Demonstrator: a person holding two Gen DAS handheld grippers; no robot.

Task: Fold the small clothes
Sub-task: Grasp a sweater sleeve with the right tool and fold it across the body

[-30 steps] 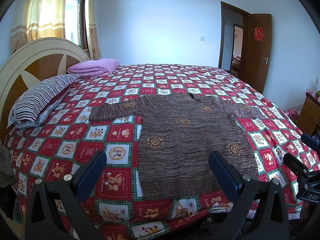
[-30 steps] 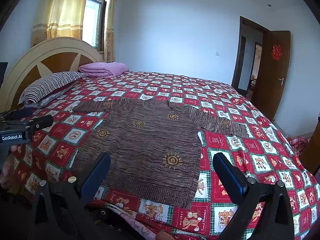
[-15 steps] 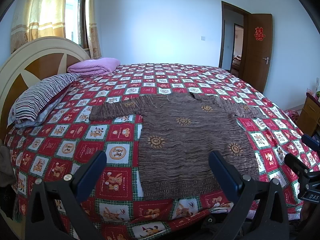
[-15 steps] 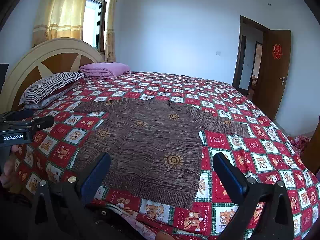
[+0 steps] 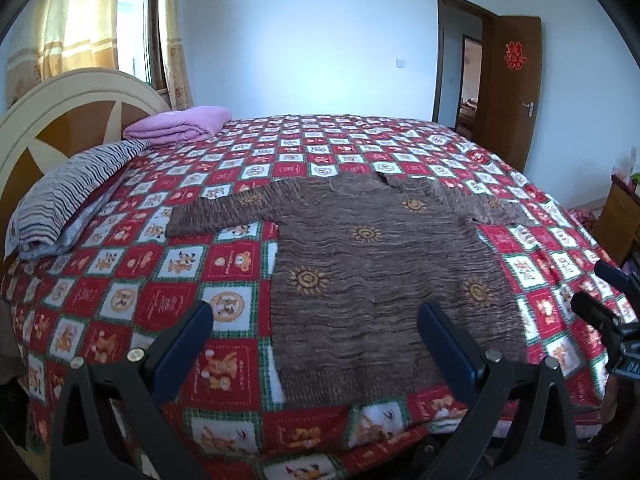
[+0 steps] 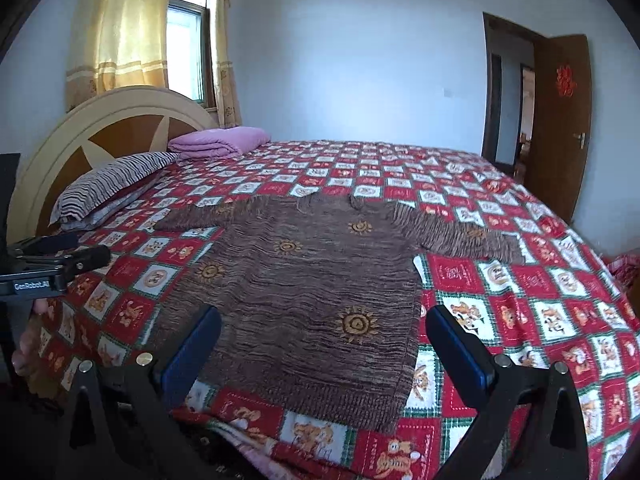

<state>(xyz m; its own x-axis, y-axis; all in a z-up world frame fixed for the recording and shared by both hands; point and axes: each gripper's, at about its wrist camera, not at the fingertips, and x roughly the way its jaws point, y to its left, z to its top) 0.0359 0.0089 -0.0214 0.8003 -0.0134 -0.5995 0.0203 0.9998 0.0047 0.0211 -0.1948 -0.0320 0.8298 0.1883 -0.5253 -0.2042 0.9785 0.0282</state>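
Observation:
A small brown knitted sweater (image 5: 380, 264) with orange sun motifs lies flat on the bed, sleeves spread, hem toward me. It also shows in the right wrist view (image 6: 304, 280). My left gripper (image 5: 316, 320) is open and empty, held above the near edge of the bed at the sweater's left hem. My right gripper (image 6: 324, 328) is open and empty, above the hem's right part. Neither touches the sweater. The right gripper shows at the right edge of the left wrist view (image 5: 608, 312); the left gripper shows at the left edge of the right wrist view (image 6: 52, 260).
The bed has a red, white and green checked cover (image 5: 168, 304). A striped pillow (image 5: 76, 184) and a folded pink blanket (image 5: 180, 124) lie by the headboard (image 5: 60, 120) at the left. An open brown door (image 5: 512, 92) is at the right, a wooden cabinet (image 5: 620, 216) beside the bed.
Both views have shifted slightly; the sweater sits a little lower and closer in the frames. Both grippers stay open and empty.

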